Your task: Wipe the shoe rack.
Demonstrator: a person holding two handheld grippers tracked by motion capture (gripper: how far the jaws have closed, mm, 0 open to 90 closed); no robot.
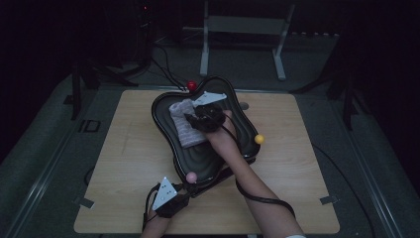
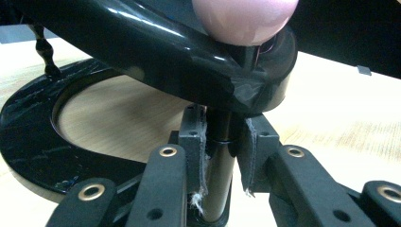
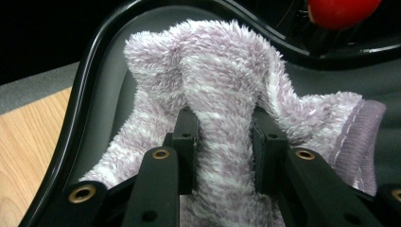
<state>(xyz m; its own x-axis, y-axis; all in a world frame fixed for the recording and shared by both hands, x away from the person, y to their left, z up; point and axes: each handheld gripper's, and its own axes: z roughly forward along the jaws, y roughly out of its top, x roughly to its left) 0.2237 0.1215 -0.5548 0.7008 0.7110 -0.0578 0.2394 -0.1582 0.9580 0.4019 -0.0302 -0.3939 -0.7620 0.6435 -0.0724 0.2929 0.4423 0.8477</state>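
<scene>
Both tools are showing matte black bodies; the left tool [image 1: 174, 197] and right tool [image 1: 204, 119] are each wearing a grey three-cornered plate on top. Brass-ringed rivet holes are dotting the jaw arms, frayed pale lining is edging the pads [image 2: 202, 146], and a thick black cable is looping around the bare right forearm [image 1: 257, 193].

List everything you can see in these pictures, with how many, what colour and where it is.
Tray: one, glossy black, wavy-edged, raised on a stand at the middle of the table.
Stand base: one, black ring, on the table under the tray.
Post: one, black, under the tray's near corner.
Balls: three at the tray's rim; red far, yellow right, pink near.
Cloth: one, fluffy lilac and white, in the tray's far half.
Table: one, light wood.
Frame: one, grey, on the floor beyond the table.
Left gripper: black, shut on the post.
Right gripper: black, shut on a bunched fold of the cloth.
Forearms: two, from the bottom edge.
</scene>
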